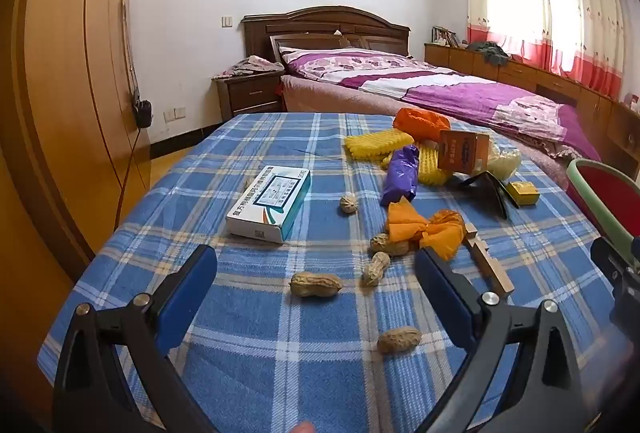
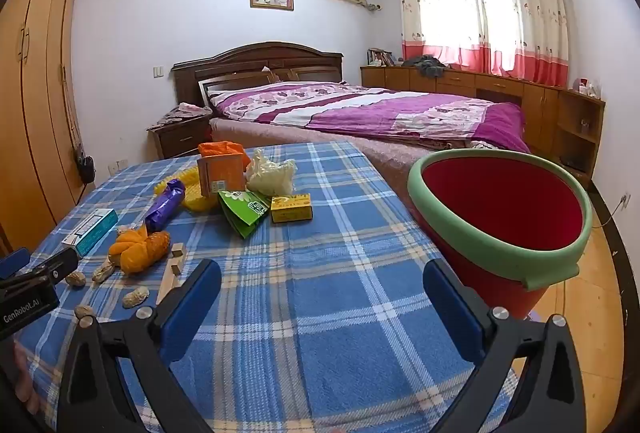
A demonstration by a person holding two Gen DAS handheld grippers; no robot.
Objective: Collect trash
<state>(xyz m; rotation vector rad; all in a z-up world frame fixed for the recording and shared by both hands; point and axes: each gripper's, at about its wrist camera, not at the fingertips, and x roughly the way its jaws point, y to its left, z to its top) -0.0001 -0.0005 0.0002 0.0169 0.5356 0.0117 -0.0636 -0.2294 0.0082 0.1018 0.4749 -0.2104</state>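
Both claws released, nothing between the jaws: left claw, right claw. Red bin stands at the bench edge. 5 peanuts lie left of the bin.

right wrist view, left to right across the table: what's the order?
teal-and-white box → purple wrapper → orange carton → white crumpled foam net → small yellow box → red bin with green rim.
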